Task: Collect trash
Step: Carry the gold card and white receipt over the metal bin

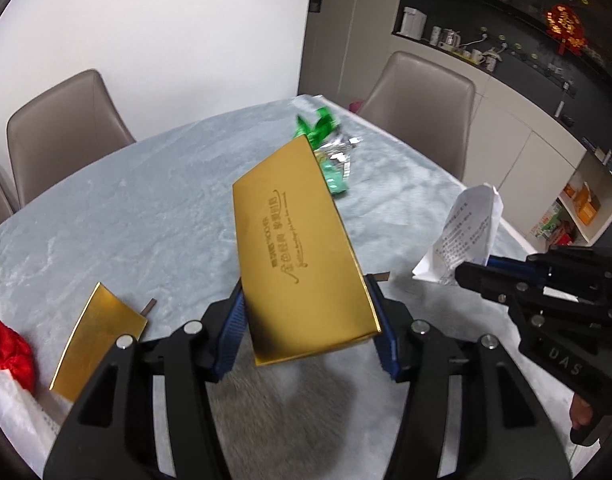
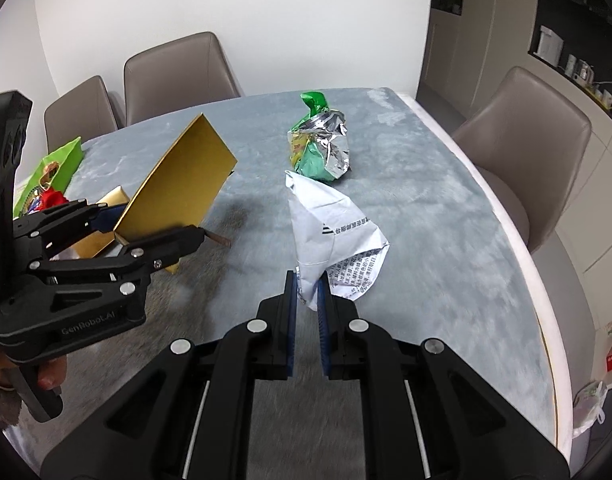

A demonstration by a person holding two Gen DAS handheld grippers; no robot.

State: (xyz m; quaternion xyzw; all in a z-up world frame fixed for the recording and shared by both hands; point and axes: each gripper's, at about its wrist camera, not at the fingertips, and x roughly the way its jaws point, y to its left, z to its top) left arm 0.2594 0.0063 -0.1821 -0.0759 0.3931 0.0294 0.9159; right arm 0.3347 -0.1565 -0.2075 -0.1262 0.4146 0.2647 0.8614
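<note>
Gold cardboard, a flat shiny box (image 1: 302, 252) with embossed lettering, sits clamped between the blue pads of the left gripper (image 1: 308, 320), lifted and tilted above the grey marbled tabletop (image 1: 146, 208). The right gripper (image 2: 307, 292) has its fingers closed on a crumpled white printed paper (image 2: 334, 232), also raised off the surface. Beyond both, a crinkled green and silver foil wrapper (image 2: 320, 148) lies on the tabletop. A second gold cardboard piece (image 1: 100, 338) rests flat near the left edge, beside a red fabric item (image 1: 8, 346).
</note>
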